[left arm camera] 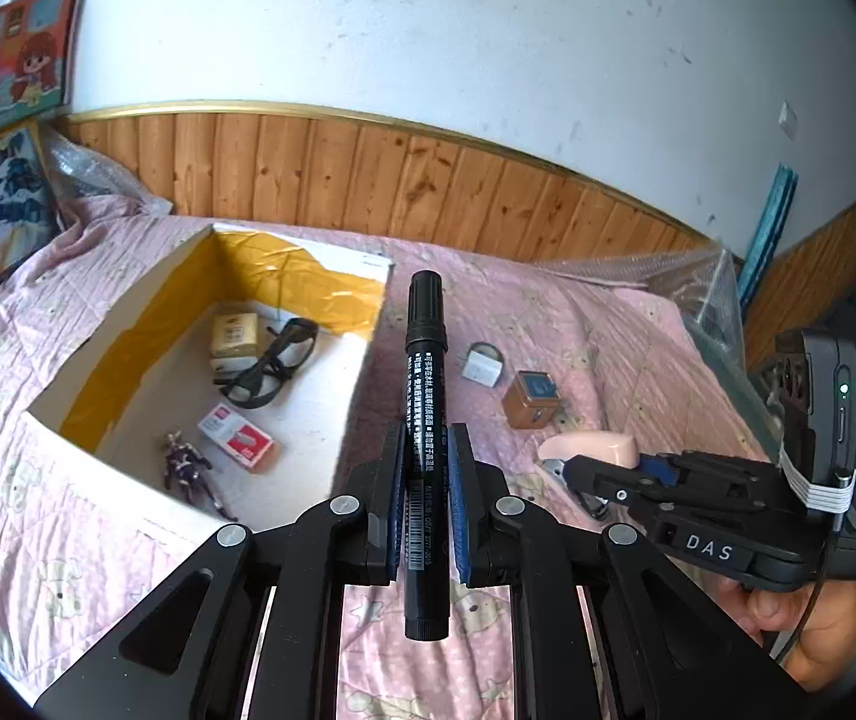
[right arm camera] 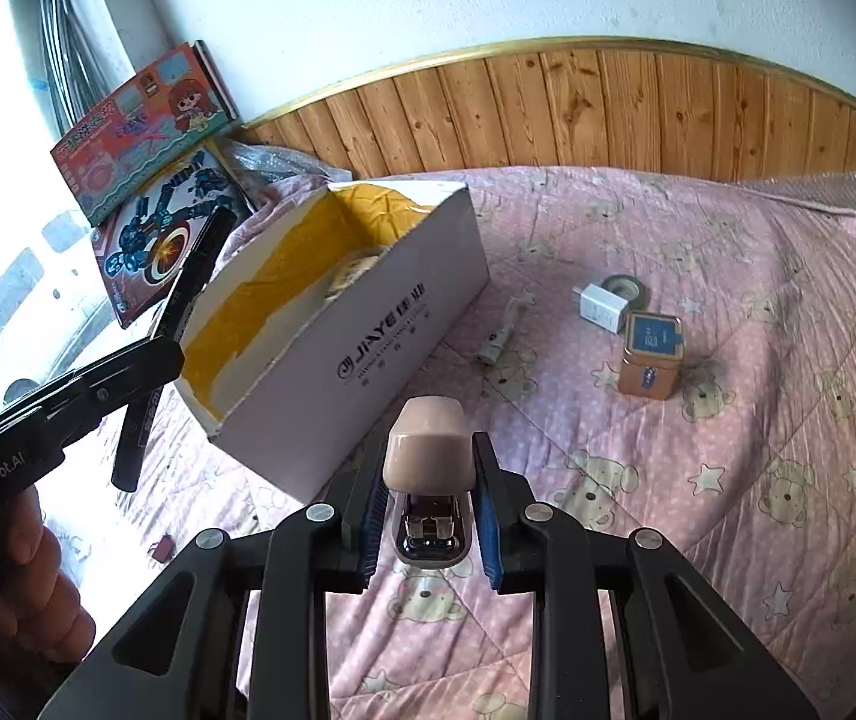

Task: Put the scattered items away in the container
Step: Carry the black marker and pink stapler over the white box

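Between the left gripper's (left arm camera: 426, 468) jaws sits a black cylindrical marker pen (left arm camera: 425, 396), clamped near its middle, cap pointing ahead; the white cardboard box with yellow lining (left arm camera: 362, 378) lies just ahead and left of them. Pinched by the right gripper's (right arm camera: 430, 495) jaws is a small beige plastic stapler (right arm camera: 428, 450), the box (right arm camera: 368, 324) ahead and left. A sound drop, I judge, means carrying each item over the rim, clear of the black glasses (left arm camera: 269, 369) inside, lowering before releasing. Ahead-right of both jaws, a white charger (right arm camera: 601, 306) and copper tin (right arm camera: 649, 360) wait on the bed
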A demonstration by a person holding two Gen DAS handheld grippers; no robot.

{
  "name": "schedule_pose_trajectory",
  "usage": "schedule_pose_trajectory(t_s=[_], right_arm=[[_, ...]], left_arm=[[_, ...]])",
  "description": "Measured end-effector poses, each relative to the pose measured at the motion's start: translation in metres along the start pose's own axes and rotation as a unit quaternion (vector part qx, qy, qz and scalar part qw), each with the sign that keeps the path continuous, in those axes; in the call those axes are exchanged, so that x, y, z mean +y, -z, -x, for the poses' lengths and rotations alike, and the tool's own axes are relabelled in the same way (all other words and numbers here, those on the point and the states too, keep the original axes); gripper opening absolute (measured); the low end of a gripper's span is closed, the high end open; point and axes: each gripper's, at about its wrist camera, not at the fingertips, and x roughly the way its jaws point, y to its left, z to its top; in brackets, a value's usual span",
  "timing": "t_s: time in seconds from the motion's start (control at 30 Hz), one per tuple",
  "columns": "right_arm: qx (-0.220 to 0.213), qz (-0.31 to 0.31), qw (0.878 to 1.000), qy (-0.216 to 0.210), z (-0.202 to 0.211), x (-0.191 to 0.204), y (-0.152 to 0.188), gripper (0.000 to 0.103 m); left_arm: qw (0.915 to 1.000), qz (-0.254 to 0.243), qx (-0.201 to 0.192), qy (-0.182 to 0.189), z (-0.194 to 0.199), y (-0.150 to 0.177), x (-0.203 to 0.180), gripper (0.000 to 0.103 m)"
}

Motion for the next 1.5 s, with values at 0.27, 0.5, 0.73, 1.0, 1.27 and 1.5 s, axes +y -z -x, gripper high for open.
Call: schedule_pose_trajectory(t_s=[0.27,0.5,0.73,1.0,1.27,1.5], right_arm=[[-0.009,0.018,1.0,-0.008,0.003,0.023,-0.009,0.027],[-0.01,0.043,0.999,-0.016,0.0,0.045,-0.021,0.027],[0.001,0.07,0.997,-0.026,-0.013,0.066,-0.031,0.027],[0.013,0.09,0.995,-0.038,-0.032,0.084,-0.043,0.027],[0.028,0.114,0.992,-0.048,-0.051,0.096,-0.059,0.027],[0.04,0.134,0.988,-0.058,-0.068,0.101,-0.076,0.027]], left_arm=[[0.9993,0.034,-0.013,-0.014,0.021,-0.004,0.034,0.012],[0.9972,0.065,-0.023,-0.028,0.031,-0.009,0.064,0.012],[0.9947,0.091,-0.02,-0.042,0.03,-0.016,0.093,0.012],[0.9934,0.098,-0.007,-0.059,0.019,-0.023,0.119,0.012],[0.9943,0.078,0.018,-0.071,-0.002,-0.043,0.139,0.012],[0.9938,0.059,0.062,-0.07,-0.031,-0.058,0.152,0.012]])
